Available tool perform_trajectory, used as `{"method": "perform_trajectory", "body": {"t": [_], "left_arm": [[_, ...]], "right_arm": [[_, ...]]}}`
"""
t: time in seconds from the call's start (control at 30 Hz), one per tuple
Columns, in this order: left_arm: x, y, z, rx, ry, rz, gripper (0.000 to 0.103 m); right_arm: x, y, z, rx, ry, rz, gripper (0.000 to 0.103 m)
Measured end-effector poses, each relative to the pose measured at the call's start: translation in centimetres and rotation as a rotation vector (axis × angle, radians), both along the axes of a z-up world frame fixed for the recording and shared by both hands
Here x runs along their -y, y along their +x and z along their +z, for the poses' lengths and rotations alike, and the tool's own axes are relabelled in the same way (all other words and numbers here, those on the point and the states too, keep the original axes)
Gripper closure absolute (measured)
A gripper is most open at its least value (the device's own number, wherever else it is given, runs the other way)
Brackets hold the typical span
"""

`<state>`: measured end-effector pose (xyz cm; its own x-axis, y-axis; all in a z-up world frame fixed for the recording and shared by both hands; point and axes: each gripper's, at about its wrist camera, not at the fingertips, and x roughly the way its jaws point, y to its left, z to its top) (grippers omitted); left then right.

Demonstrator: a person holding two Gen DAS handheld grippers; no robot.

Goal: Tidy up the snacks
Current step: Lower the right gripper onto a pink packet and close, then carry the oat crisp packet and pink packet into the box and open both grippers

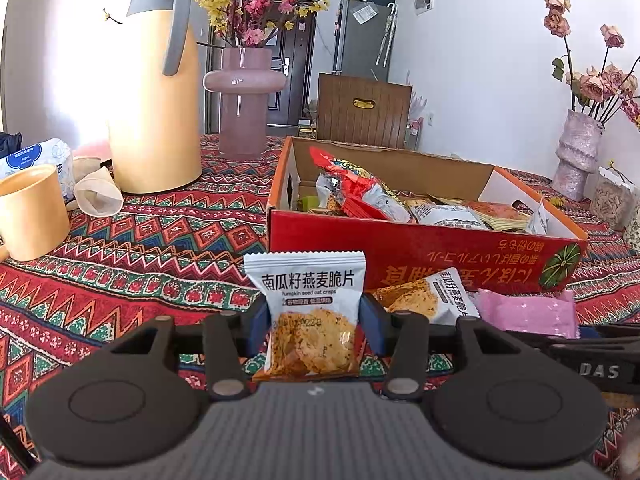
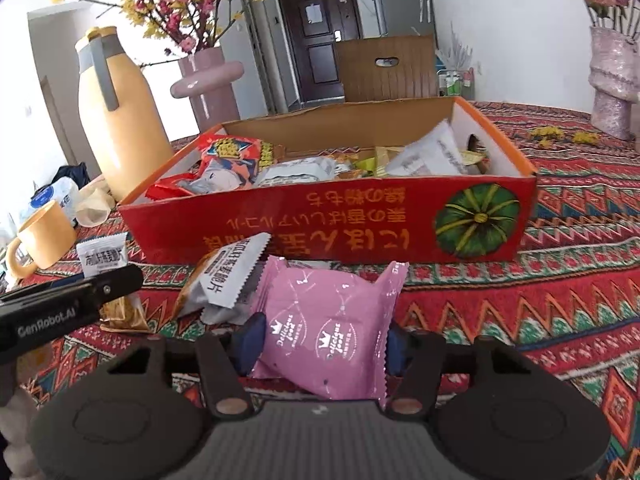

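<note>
My left gripper (image 1: pixel 314 320) is shut on a white pumpkin seed oat crisps packet (image 1: pixel 310 292), held upright just in front of the red cardboard box (image 1: pixel 420 248). The box (image 2: pixel 320 216) holds several snack packets. My right gripper (image 2: pixel 322 344) has its blue pads pressed against both sides of a pink snack packet (image 2: pixel 324 320), which sits low over the patterned tablecloth before the box. A second oat crisps packet (image 2: pixel 228 276) lies against the pink one on its left. In the left wrist view that second packet (image 1: pixel 424 296) and the pink packet (image 1: pixel 528 312) show at the right.
A tall yellow thermos jug (image 1: pixel 156 100), a pink vase of flowers (image 1: pixel 244 100), a yellow mug (image 1: pixel 32 212) and paper cups (image 1: pixel 98 194) stand left of the box. A textured vase of dried roses (image 1: pixel 576 152) is at the far right. A wooden chair back (image 1: pixel 364 110) rises behind the table.
</note>
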<state>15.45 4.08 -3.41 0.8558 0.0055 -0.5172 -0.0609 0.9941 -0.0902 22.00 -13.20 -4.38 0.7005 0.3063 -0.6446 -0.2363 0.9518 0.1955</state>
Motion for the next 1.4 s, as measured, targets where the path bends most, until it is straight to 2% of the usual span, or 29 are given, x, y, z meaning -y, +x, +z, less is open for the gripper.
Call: {"method": "perform_trajectory", "body": {"t": [0.13, 0.2, 0.27, 0.5, 0.8, 1.4], "left_arm": [[0.0, 0.0, 0.0, -0.002, 0.003, 0.001, 0.055], [0.1, 0.1, 0.0, -0.005, 0.012, 0.003, 0.055], [0.3, 0.1, 0.0, -0.006, 0.021, 0.008, 0.055], [0.7, -0.5, 0.7, 0.002, 0.036, 0.013, 0.055], [2.2, -1.6, 3.1, 0.033, 0.057, -0.013, 0.055], [4.2, -0.7, 6.5, 0.084, 0.084, -0.040, 0.055]], "right_arm": [[1.2, -0.8, 0.2, 0.018, 0.018, -0.028, 0.048], [1.8, -1.1, 0.4, 0.023, 0.031, -0.039, 0.059], [2.4, -1.3, 0.6, 0.024, 0.048, -0.043, 0.067], [3.2, -2.1, 1.5, 0.058, 0.081, -0.034, 0.079], [4.4, -3.5, 3.2, 0.110, 0.121, -0.020, 0.084], [6.0, -3.6, 6.2, 0.180, 0.165, -0.008, 0.084]]}}
